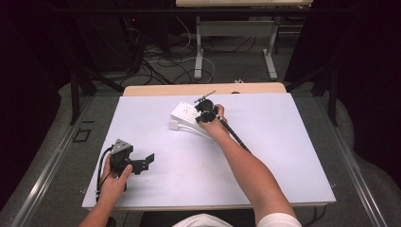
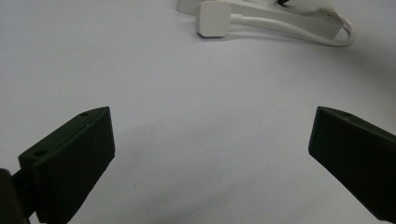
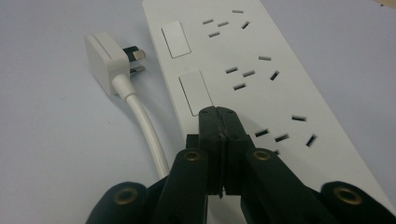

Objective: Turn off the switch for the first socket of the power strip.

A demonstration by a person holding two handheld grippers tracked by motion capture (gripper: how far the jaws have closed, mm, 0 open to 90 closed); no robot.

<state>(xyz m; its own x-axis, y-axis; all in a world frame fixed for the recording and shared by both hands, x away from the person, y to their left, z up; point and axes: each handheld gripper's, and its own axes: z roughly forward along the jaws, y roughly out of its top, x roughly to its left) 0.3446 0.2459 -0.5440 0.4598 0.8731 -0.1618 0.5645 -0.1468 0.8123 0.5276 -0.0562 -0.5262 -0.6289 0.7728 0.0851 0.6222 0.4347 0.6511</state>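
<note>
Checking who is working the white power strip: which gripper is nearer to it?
Right. The right gripper, jaws shut, sits over the power strip by a switch. The left gripper, open, rests well away near the table's front-left edge.

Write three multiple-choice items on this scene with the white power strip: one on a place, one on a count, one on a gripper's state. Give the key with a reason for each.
1. Where are the right gripper's closed tips?
A. over the power strip, at the near end of a rocker switch
B. on the plug
C. at the table's front edge

2. How many rocker switches does the right gripper view show on the strip?
A. none
B. two
C. five

3. How do the left gripper's jaws stand?
A. shut on the cable
B. shut on nothing
C. wide open over bare table

Key: 1 A, the tips sit at the nearer switch's end; 2 B, two white rectangles lie along the strip's left side; 3 C, the left gripper view shows its jaws far apart with only table between them.
</note>
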